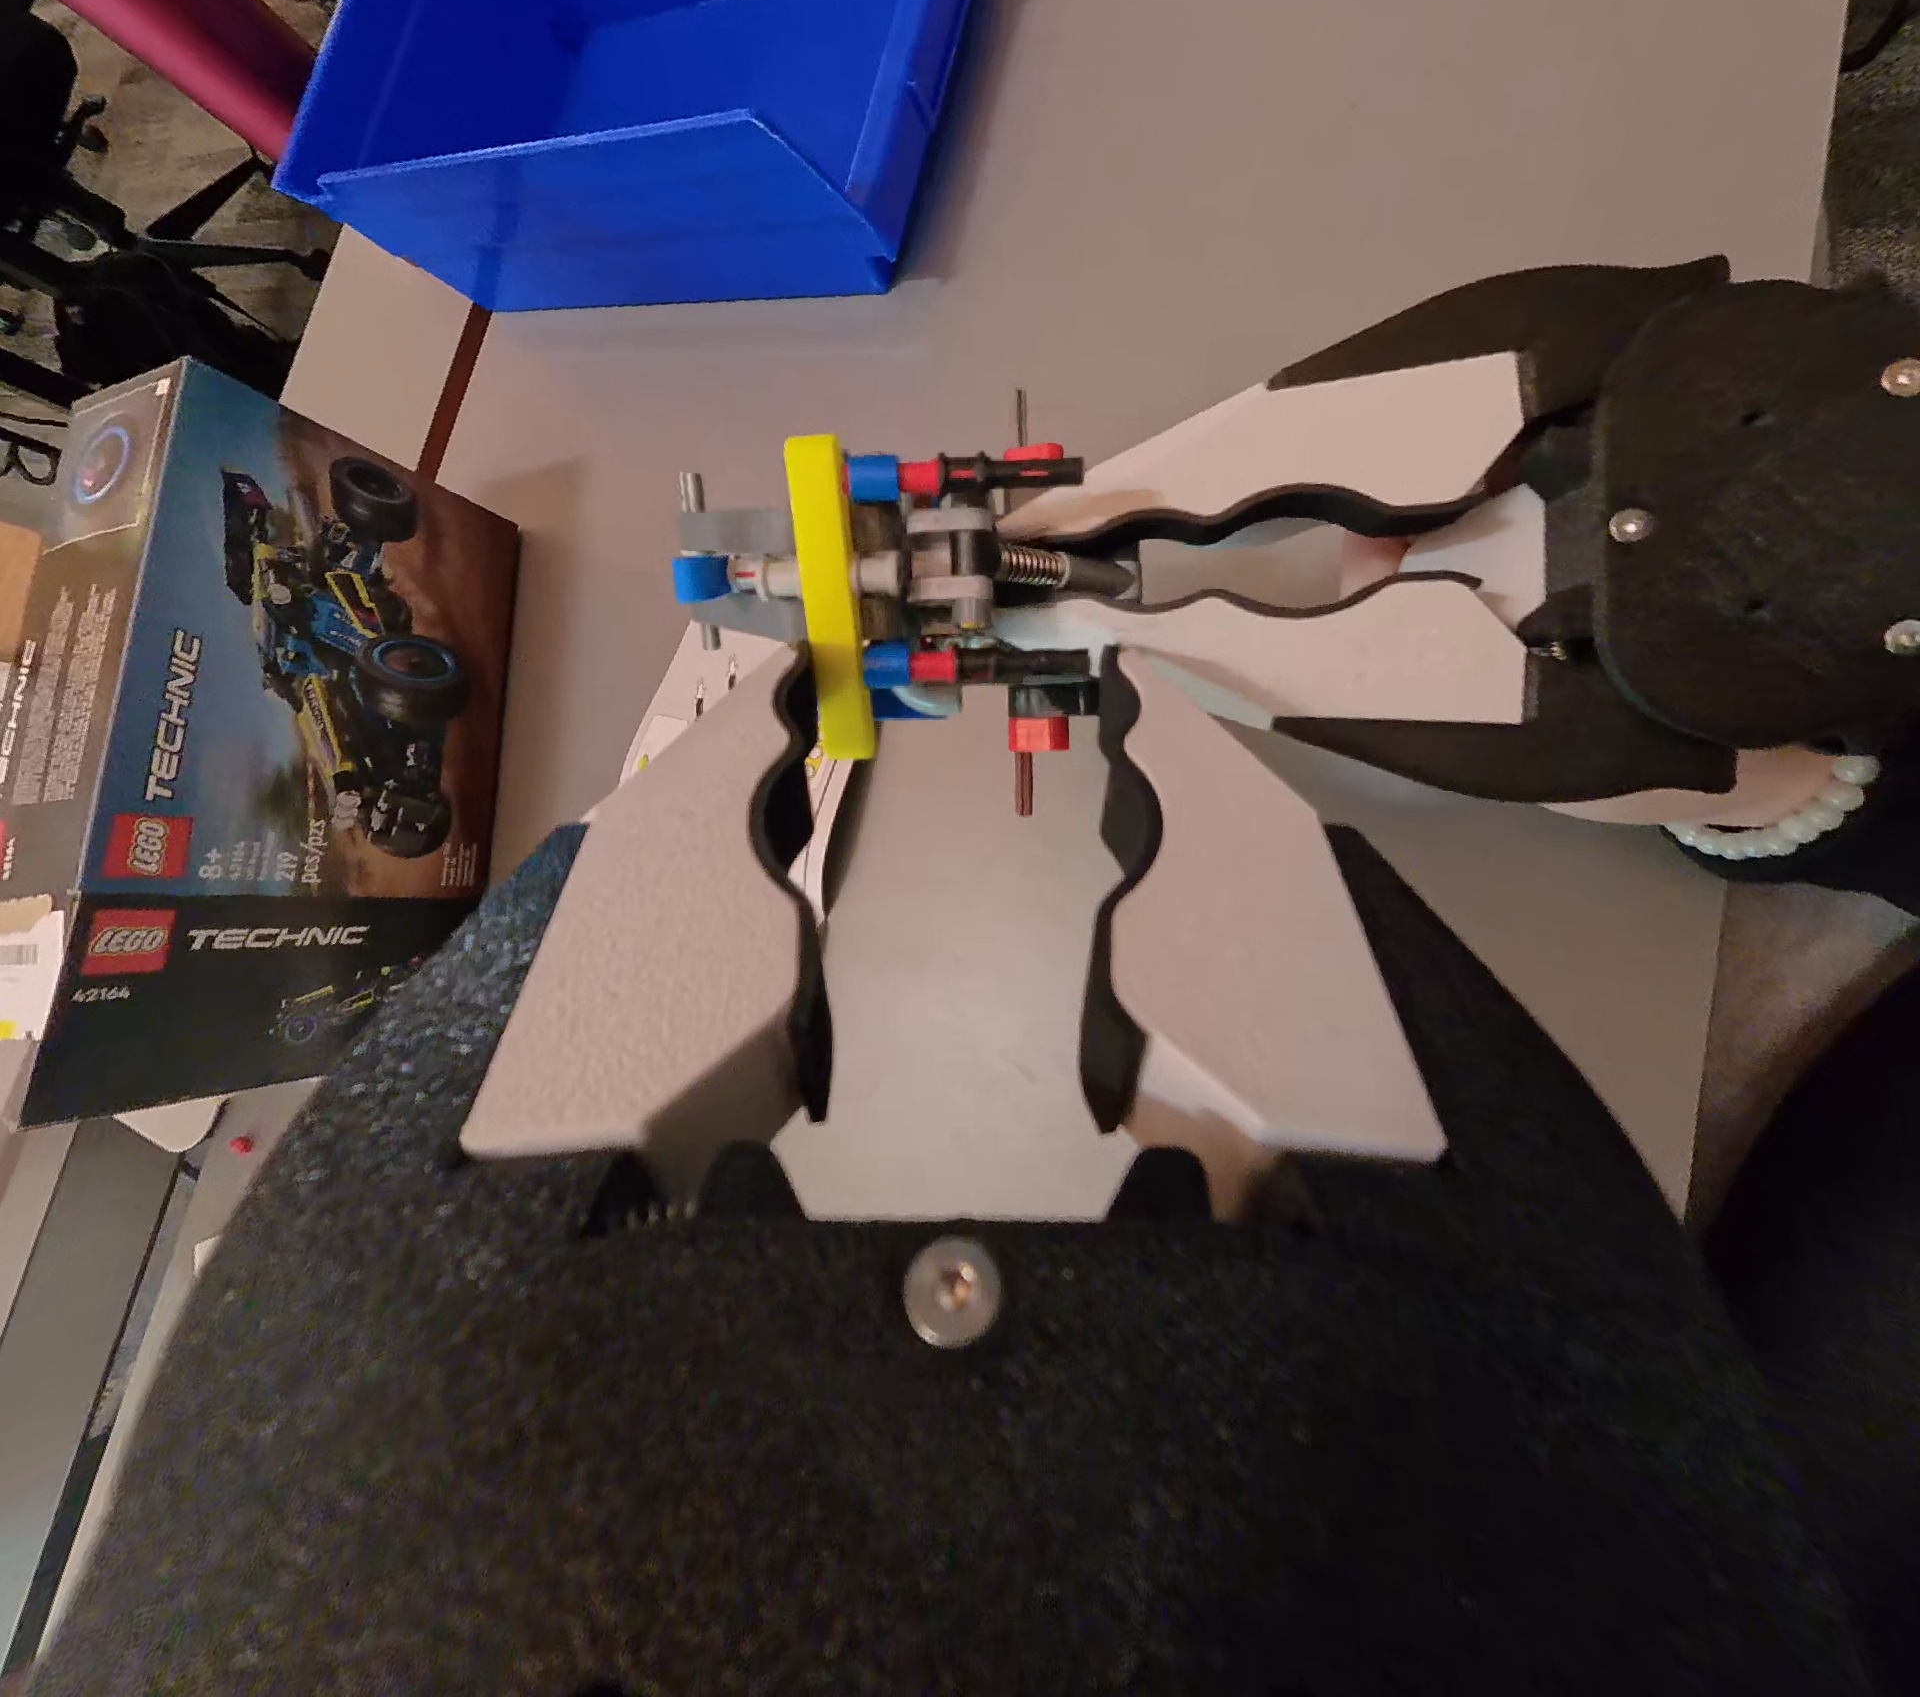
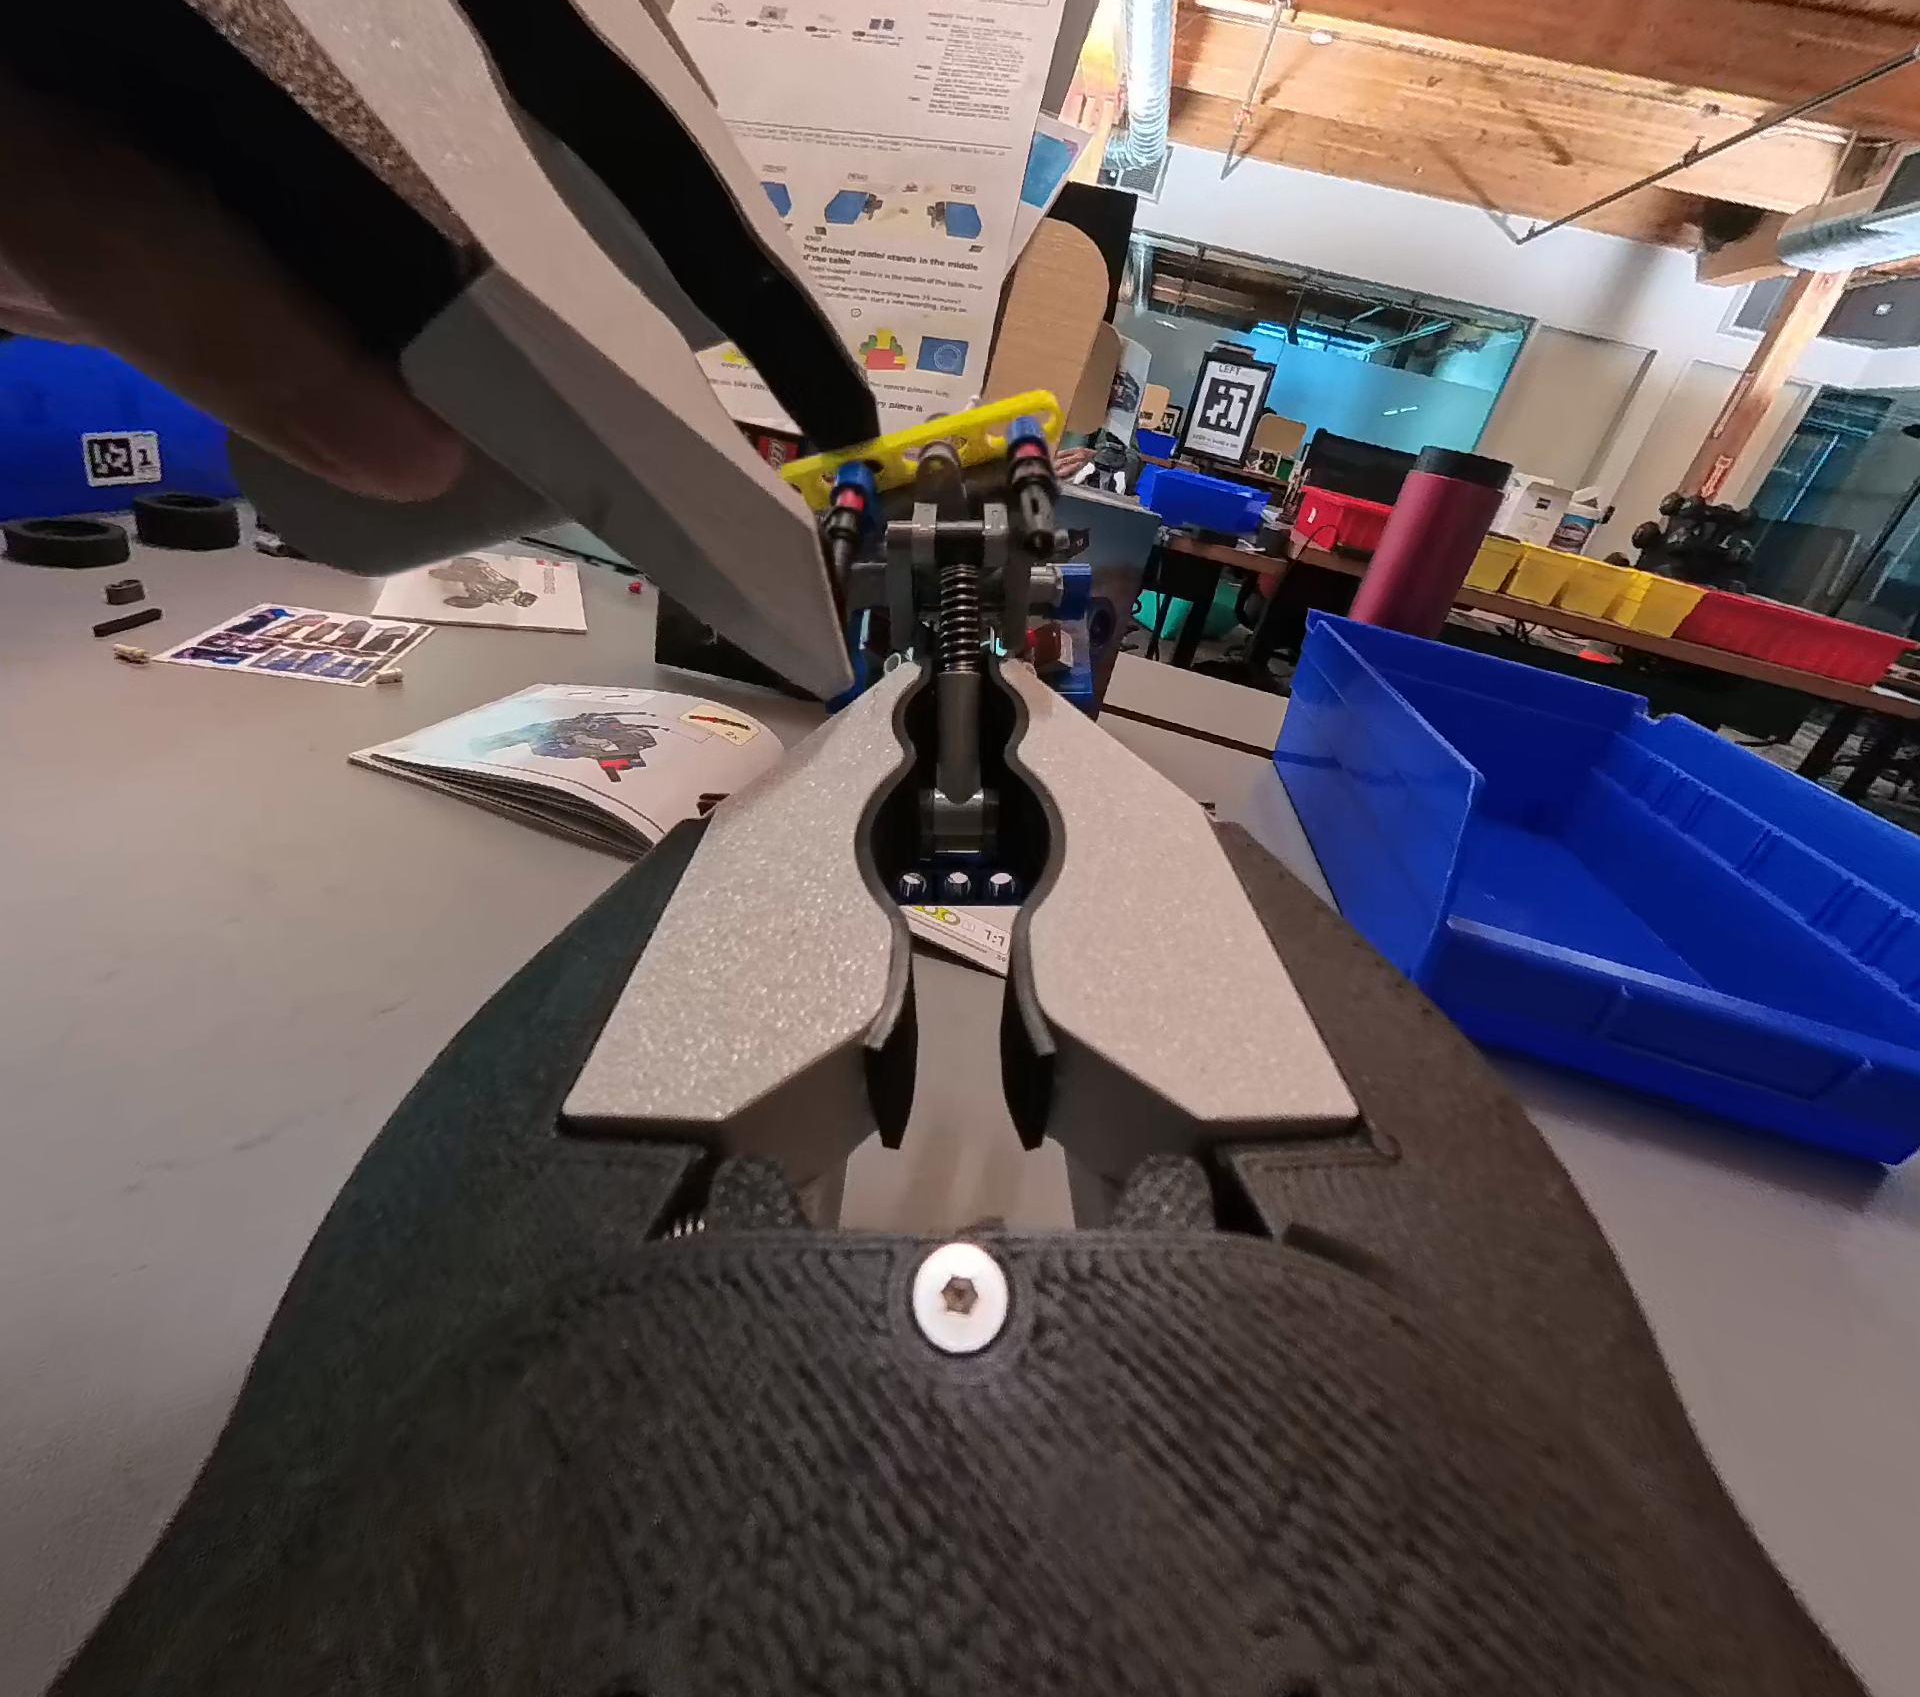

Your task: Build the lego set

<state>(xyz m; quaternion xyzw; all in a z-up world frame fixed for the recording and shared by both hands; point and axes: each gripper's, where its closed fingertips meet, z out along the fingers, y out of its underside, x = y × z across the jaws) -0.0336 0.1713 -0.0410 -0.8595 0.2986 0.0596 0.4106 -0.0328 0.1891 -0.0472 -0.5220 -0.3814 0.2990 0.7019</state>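
Plastic brick assembly (image 1: pixel 894 587), with its yellow beam (image 1: pixel 826 598) and spring shock absorber (image 2: pixel 961 639), hangs above the grey table (image 1: pixel 1299 120), near the blue bin (image 1: pixel 665 37). Steadiness seems to matter most: keep the shock's grip firm and square. The right gripper (image 2: pixel 961 712) is nearly closed, pads pressing the shock's dark shaft. The left gripper (image 1: pixel 951 712) stands wide open just beside the assembly, its left fingertip by the beam, gripping nothing.
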